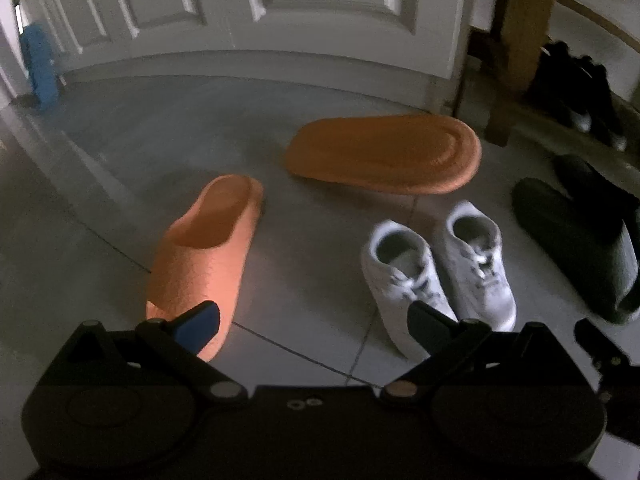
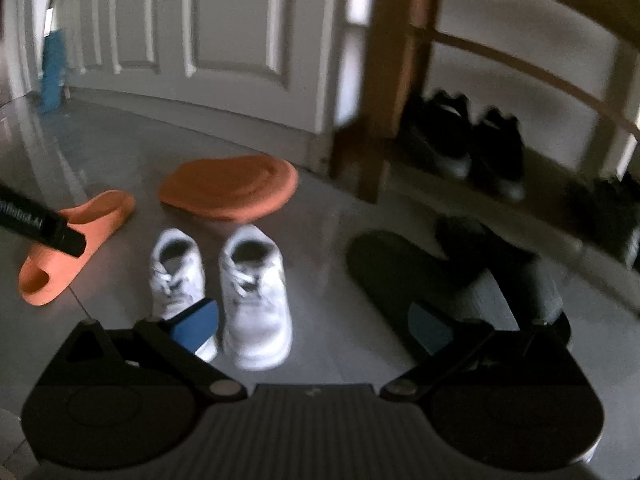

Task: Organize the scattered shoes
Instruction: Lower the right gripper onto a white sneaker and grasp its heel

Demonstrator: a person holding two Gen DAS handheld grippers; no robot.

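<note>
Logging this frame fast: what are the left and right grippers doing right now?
Left gripper: jaws open, holding nothing, above the floor near the orange slipper.
Right gripper: jaws open, holding nothing, over the white sneakers.

Glossy tiled floor (image 1: 304, 248), matt foam-like orange slipper (image 1: 204, 252), white leather-look sneakers (image 2: 256, 292), wooden rack (image 2: 384, 80)

Left gripper (image 1: 314, 322) and right gripper (image 2: 314, 322): matte black bodies, round pivot housings, silver screws, blue finger pads (image 2: 198, 326).
</note>
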